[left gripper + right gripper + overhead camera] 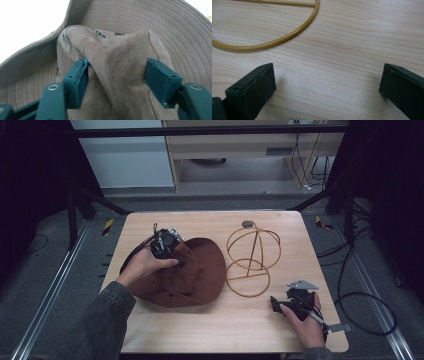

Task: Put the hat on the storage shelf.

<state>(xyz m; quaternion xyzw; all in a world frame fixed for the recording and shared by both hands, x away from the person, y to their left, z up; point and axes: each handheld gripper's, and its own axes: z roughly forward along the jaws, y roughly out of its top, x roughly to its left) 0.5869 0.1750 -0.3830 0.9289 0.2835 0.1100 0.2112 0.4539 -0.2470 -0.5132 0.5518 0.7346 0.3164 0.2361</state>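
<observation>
Brown hat (192, 272) brim just beside wire stand (251, 261).

left forearm: grey sleeve, reaching in from bottom left | left hand (142, 266): wrapped around black two-jaw left gripper (176, 255), jaws pressing on folded brown suede between them | right hand (306, 322): low at right, holding black two-jaw right gripper (276, 304), jaws wide apart, nothing between

high overhead; gripper views close, hat (117, 62) shared
</observation>
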